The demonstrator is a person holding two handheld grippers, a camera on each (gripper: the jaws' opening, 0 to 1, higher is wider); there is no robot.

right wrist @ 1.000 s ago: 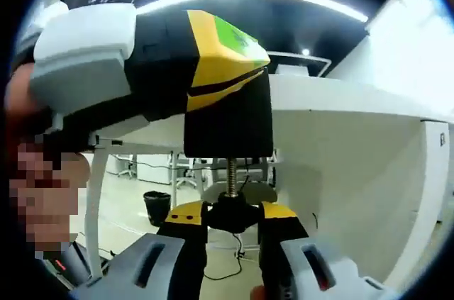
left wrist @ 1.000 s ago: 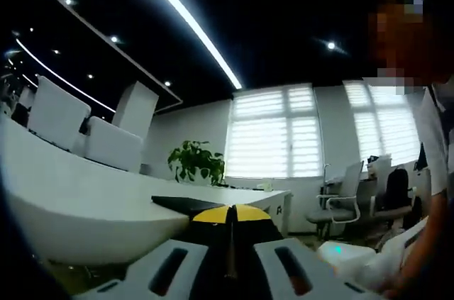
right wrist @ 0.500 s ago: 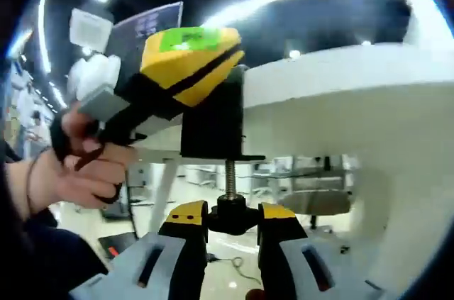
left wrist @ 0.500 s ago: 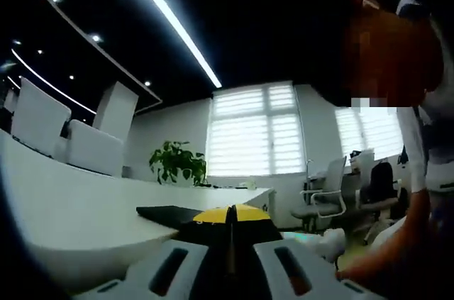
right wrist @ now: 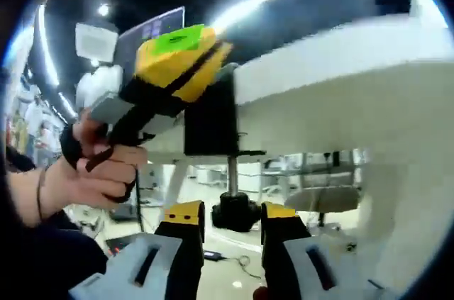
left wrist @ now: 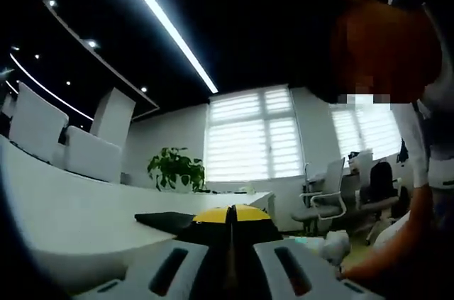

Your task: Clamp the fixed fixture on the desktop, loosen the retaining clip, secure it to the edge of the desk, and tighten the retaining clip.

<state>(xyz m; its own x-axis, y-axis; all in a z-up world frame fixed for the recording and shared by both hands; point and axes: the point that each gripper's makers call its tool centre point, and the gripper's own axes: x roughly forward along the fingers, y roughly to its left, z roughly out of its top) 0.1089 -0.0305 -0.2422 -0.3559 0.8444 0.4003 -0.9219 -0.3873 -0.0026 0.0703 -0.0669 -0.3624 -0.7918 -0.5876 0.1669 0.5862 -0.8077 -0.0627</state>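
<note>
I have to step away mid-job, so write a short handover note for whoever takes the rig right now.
Left gripper: shut on the clamp, holding its top against the desk edge; in the right gripper view it comes in from the left with the person's hand on it.
Right gripper: under the desk, jaws either side of the screw knob; whether they grip it I cannot tell.
Clamp: black body hooked over the desk edge, screw pointing down.
Done: clamp placed on the edge.
Left: turn the knob to tighten, check that it holds, then release both grippers.
</note>
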